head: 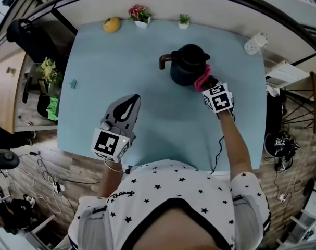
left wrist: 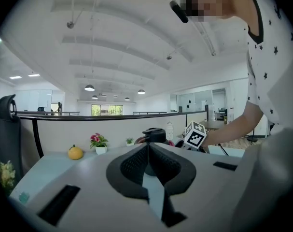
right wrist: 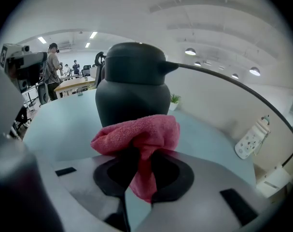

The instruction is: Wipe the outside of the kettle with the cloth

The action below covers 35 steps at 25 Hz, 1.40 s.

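Left gripper (head: 130,101) nearest, jaws together, empty, over table (head: 95,87). Right gripper (head: 209,83) clamped on bunched pink cloth (right wrist: 136,134), against side of black kettle (head: 185,65), far mid-table. Cloth soft, light; kettle probably rigid, smooth, may slide.

It was an open-plan office: a pale blue table (head: 95,87) stood against a low partition (left wrist: 78,132) with a black office chair (head: 23,33) beside it, pendant lamps (left wrist: 90,87) hung from a high white ceiling (left wrist: 136,37), and people (right wrist: 52,66) stood by distant desks (right wrist: 75,84).
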### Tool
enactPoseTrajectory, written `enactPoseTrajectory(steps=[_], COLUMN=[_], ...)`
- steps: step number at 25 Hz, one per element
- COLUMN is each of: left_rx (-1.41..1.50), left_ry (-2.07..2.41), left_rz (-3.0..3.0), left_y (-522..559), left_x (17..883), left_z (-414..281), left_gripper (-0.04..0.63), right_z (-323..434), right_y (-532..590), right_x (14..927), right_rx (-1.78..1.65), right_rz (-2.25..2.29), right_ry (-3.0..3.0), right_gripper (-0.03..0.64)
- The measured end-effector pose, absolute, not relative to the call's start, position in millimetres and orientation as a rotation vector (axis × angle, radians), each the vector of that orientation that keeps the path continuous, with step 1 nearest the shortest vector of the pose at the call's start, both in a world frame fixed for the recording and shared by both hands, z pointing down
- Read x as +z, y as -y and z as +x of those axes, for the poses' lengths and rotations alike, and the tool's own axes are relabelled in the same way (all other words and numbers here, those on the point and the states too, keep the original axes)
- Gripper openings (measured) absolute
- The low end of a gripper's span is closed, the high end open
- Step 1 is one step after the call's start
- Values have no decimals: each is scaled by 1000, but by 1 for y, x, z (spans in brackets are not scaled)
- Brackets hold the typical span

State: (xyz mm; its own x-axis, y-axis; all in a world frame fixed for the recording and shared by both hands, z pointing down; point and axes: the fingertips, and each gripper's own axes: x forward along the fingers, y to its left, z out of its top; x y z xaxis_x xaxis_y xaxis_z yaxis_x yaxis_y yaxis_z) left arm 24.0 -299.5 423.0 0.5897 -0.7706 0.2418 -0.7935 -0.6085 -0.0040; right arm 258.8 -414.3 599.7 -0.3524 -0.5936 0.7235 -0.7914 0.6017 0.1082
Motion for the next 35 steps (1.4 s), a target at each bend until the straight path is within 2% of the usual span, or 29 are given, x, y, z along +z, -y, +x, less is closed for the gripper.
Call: enactPoseTrajectory(steps=[22, 29, 35], left_rx=[375, 375, 353], left_ry=[1341, 1358, 1351], left_rz=[2686, 2703, 2731], left_y=[301, 294, 285], left_x=[432, 422, 413], left_z=[20, 14, 14], left_gripper=[31, 31, 31], right_z=[255, 273, 284], right_y=[413, 406, 397], right_x=[665, 648, 589], right_rx=[432, 525, 561], right_rz=[1046, 1211, 1426], right_ry=[1993, 1998, 2100], right_gripper=[75, 74, 74])
